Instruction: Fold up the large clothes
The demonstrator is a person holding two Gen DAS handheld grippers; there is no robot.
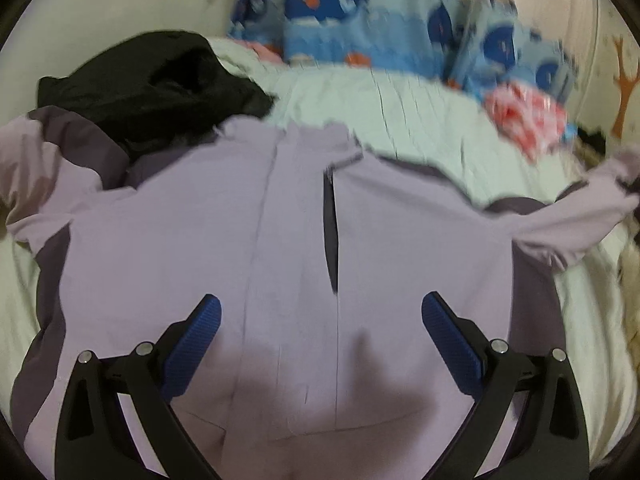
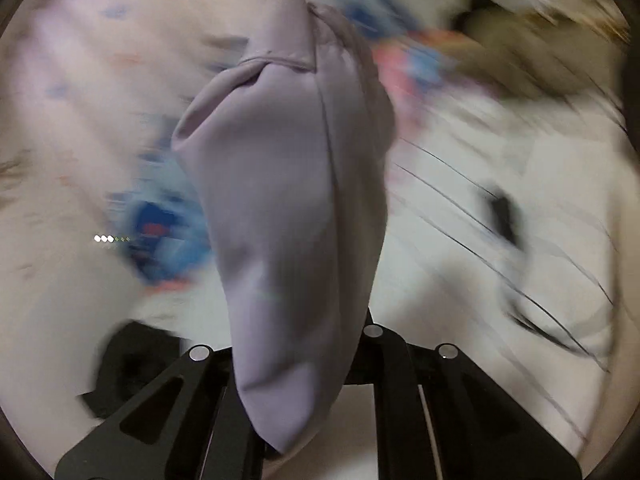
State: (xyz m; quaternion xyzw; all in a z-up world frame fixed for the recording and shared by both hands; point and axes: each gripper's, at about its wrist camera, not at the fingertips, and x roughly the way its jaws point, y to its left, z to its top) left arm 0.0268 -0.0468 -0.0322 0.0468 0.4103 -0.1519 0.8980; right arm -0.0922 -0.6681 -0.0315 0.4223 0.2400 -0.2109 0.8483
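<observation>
Bed (image 1: 400, 112) carrying lilac jacket (image 1: 200, 220); left hand-held gripper (image 1: 320, 312) hovering released; right hand-held gripper (image 2: 298, 364) clenching sleeve (image 2: 288, 184). Advice: lay sleeve flat across chest.

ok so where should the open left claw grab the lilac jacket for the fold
Probably the sleeve lying out to the left of the lilac jacket. The left claw hangs open above the flat body, so come down from above and pinch near the sleeve end, where loose fabric bunches.
</observation>
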